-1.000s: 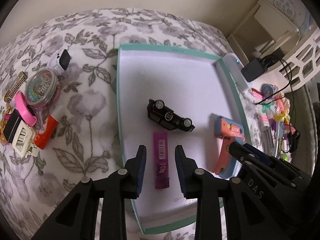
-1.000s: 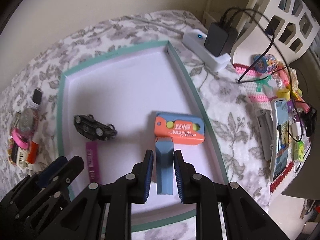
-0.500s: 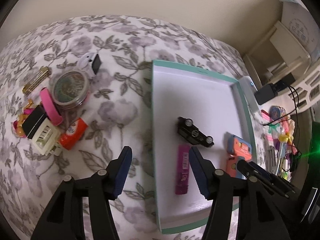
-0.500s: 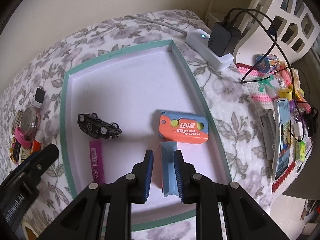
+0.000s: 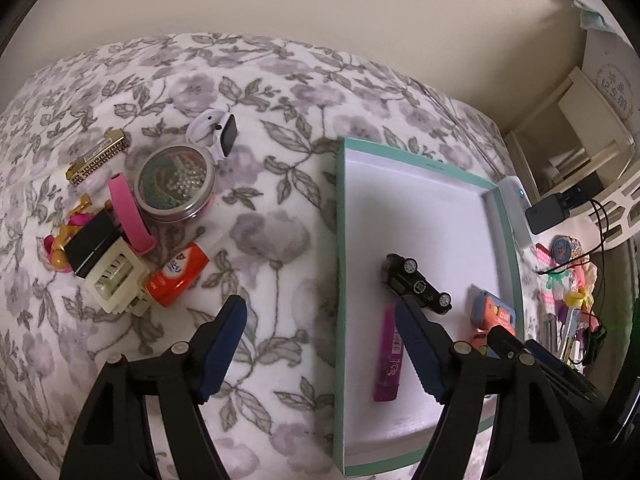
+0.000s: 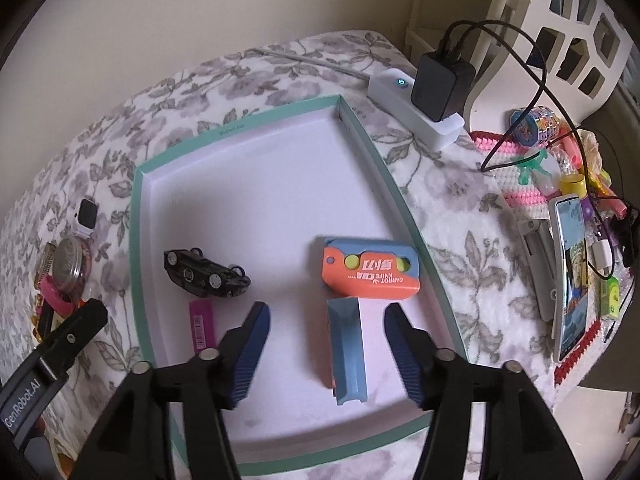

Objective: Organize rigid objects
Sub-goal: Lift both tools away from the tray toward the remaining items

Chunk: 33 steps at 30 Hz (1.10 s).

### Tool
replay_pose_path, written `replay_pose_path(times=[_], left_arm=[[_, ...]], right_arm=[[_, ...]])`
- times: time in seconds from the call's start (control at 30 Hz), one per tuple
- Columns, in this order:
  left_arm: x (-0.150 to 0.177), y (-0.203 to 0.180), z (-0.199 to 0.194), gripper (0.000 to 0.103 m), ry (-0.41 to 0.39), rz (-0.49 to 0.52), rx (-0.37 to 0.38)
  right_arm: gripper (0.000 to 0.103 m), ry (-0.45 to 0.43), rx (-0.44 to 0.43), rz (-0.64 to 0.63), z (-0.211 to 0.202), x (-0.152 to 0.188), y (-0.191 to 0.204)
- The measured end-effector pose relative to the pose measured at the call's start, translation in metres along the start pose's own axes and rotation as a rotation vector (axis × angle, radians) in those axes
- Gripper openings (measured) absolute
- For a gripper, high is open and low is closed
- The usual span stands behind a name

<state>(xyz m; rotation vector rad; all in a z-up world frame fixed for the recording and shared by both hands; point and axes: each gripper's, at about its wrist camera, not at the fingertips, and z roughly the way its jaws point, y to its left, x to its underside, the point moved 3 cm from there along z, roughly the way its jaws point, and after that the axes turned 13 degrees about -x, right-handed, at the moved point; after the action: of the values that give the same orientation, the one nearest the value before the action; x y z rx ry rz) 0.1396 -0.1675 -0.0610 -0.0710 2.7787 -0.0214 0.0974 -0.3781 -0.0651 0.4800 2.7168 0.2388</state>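
Nearest the lens, the right tool [image 6: 326, 354] has its jaws apart, just opened, with the blue handle of the orange-and-blue carrot knife toy [image 6: 370, 276] lying loose between them, untouched, on the floor of the teal-rimmed tray [image 6: 134, 216]. The left tool [image 5: 320, 350] has also just been spreading and holds nothing; one finger hangs over the floral bedcover [image 5: 280, 208], the other over the tray beside the purple stick [image 5: 388, 360]. Just past that stick the black toy car [image 6: 204, 274] lies overturned, wheels up. Left of the tray, still on the bedcover, sits a crowded heap: orange tube [image 5: 178, 274], cream clip [image 5: 114, 280], pink band [image 5: 128, 214], round tin of beads [image 5: 176, 186], white smartwatch [image 5: 218, 134], gold bar [image 5: 98, 156]. Beyond the tray's far right corner a white power strip [image 6: 412, 114] carries a black charger [image 6: 442, 80], then a beige wall.
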Motion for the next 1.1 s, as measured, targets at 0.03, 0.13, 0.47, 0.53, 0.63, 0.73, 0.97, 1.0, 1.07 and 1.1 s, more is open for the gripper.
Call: replay_pose_path(times=[0.03,0.13,0.47,0.53,0.63,0.73,0.97,1.0,1.07,1.1], left_arm=[[0.000,0.001,0.000,0.078,-0.003,-0.002,-0.003],[-0.001,0.003,0.001,0.080,-0.010,-0.007,-0.017],[-0.008,0.016,-0.007,0.080,-0.061,-0.058,0.014],[-0.011,0.020,-0.010,0.080,-0.066,-0.074,0.025],[-0.017,0.028,-0.017,0.080,-0.090,-0.096,0.031],[-0.024,0.040,-0.029,0.080,-0.137,-0.106,0.004],[-0.040,0.074,-0.059,0.080,-0.241,-0.143,-0.067],[-0.041,0.079,-0.063,0.080,-0.251,-0.153,-0.071],[-0.045,0.093,-0.071,0.080,-0.272,-0.178,-0.098],[-0.046,0.098,-0.074,0.080,-0.280,-0.187,-0.115]], right_arm=[[0.068,-0.002,0.001,0.000,0.000,0.000,0.000],[0.075,-0.007,0.005,0.001,0.000,-0.001,0.000],[0.101,-0.056,0.014,-0.039,-0.003,-0.002,0.008],[0.102,-0.070,0.014,-0.046,-0.005,-0.003,0.010],[0.102,-0.090,0.000,-0.057,-0.009,-0.005,0.016],[0.102,-0.120,-0.033,-0.054,-0.016,-0.006,0.023],[0.102,-0.232,-0.118,-0.069,-0.046,-0.015,0.048],[0.102,-0.245,-0.129,-0.069,-0.049,-0.016,0.052],[0.102,-0.266,-0.162,-0.069,-0.056,-0.020,0.061],[0.102,-0.272,-0.173,-0.071,-0.058,-0.021,0.065]])
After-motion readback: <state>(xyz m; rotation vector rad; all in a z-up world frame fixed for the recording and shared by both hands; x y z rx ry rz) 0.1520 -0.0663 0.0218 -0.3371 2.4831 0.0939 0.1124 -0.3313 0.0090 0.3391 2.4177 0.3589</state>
